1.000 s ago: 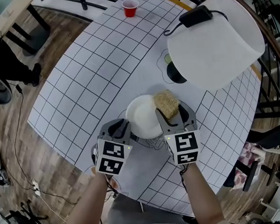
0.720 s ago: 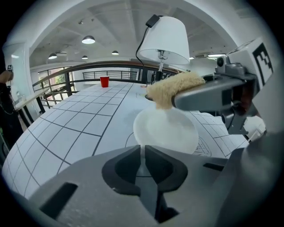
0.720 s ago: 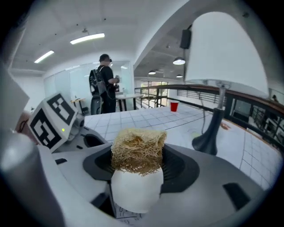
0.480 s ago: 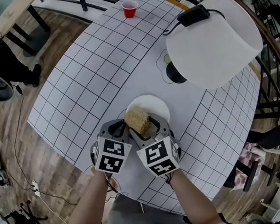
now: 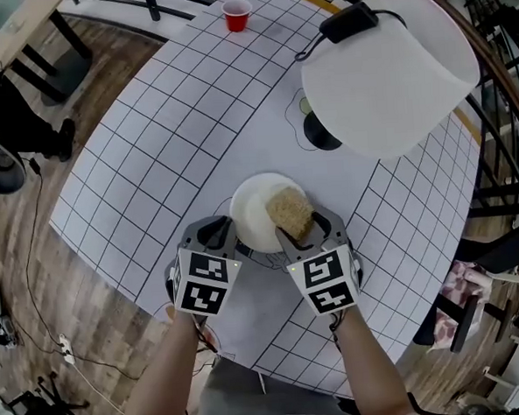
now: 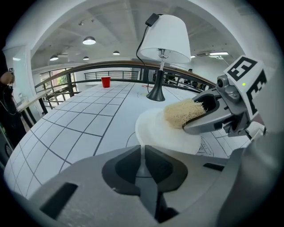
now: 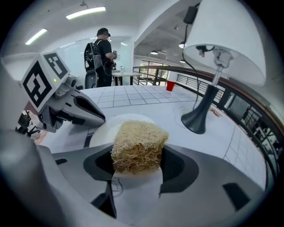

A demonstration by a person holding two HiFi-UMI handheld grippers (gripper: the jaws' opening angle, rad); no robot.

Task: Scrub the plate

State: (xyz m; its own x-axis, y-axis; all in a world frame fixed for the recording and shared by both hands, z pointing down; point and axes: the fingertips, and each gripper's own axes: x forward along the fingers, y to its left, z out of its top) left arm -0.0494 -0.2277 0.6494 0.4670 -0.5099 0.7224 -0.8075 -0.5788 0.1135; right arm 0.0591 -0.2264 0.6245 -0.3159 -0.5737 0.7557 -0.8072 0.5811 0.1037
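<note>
Plate point(image 5: 255, 207), rim pinched in my left tool point(image 5: 229, 235), lies bare just left of the scrubber point(image 5: 289, 211) clenched in my right tool point(image 5: 303, 229).

Head view: overhead, facing steeply down; takes in most of the gridded worktop point(image 5: 150, 139). Left claw point(image 6: 143, 155) view: low over the worktop, close, facing outward along its jaws, the right claw point(image 6: 197, 111) showing at right. Right claw view: likewise, the left claw at left. Shared by all three: plate point(image 5: 255, 213), scrub pad point(image 5: 289, 212), lamp point(image 5: 383, 81), red cup point(image 5: 237, 15).
</note>
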